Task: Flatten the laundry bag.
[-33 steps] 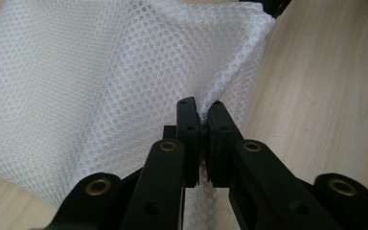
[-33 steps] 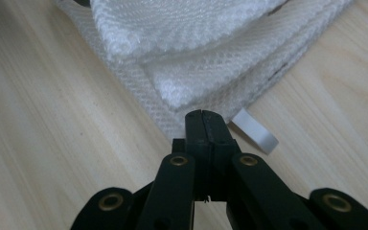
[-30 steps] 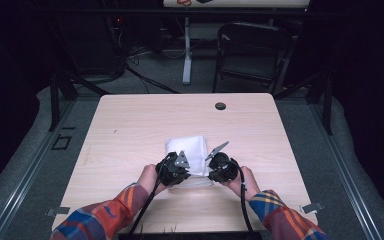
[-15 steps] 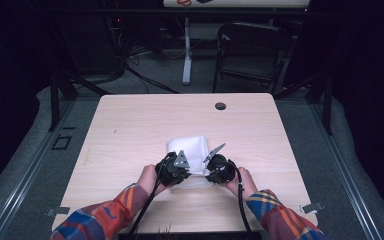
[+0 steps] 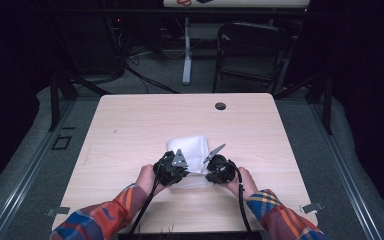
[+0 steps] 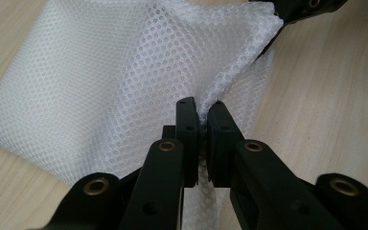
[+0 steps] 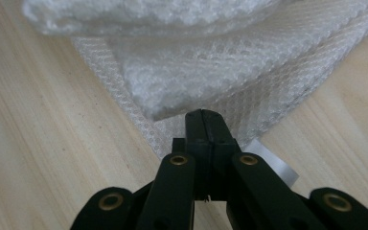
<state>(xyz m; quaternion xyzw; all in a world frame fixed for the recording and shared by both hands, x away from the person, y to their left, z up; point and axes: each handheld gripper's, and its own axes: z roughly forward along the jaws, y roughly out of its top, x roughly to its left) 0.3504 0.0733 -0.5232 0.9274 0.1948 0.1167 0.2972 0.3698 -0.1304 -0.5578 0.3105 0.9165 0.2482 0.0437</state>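
A white mesh fabric bag [image 5: 190,152], folded, is seen lying on the pale wooden counter [image 5: 130,130], near its front middle. Its near edge is gathered and lifted in a ridge. That ridge is pinched by the left claw [image 6: 200,112], clenched on the mesh. The right claw [image 7: 204,120] is clamped tight at the bag's edge, a thin layer of mesh apparently between its pads. A small dark round grommet [image 5: 220,106] is noted at the counter's far edge.
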